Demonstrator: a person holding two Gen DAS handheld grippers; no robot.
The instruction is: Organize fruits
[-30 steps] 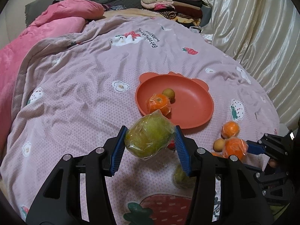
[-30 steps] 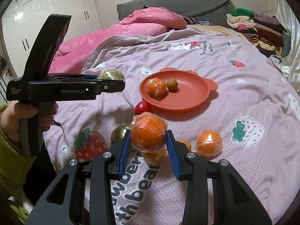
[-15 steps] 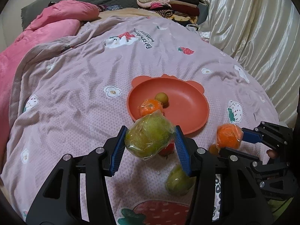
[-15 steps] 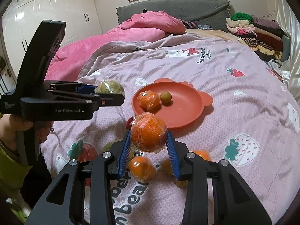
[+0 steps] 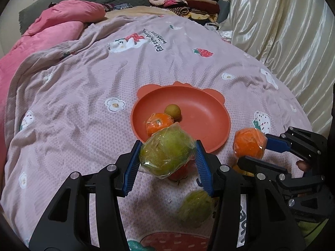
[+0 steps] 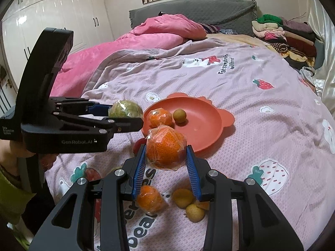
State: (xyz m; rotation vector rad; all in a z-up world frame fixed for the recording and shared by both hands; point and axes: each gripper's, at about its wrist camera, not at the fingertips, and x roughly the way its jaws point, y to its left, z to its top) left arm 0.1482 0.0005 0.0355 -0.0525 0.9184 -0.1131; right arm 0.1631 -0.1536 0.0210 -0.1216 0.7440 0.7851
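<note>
My left gripper (image 5: pixel 167 156) is shut on a plastic-wrapped green fruit (image 5: pixel 167 149) and holds it in the air just before the near rim of the orange-red plate (image 5: pixel 205 113). My right gripper (image 6: pixel 166 153) is shut on a wrapped orange (image 6: pixel 165 147), also lifted, near the plate (image 6: pixel 201 123). The plate holds a wrapped orange (image 5: pixel 158 122) and a small yellow-green fruit (image 5: pixel 172 110). On the blanket lie another green fruit (image 5: pixel 195 208), a red fruit (image 5: pixel 180 171), an orange (image 6: pixel 149 198) and small yellow fruits (image 6: pixel 183 197).
The fruits lie on a pink patterned blanket (image 5: pixel 83 87) on a bed. A pink duvet (image 6: pixel 146 35) is at the far left, folded clothes (image 6: pixel 282 33) at the far right, and a shiny curtain (image 5: pixel 282 31) along the right side.
Both grippers have risen and moved forward toward the plate, each keeping its fruit. The loose fruits on the blanket now lie lower in both views.
</note>
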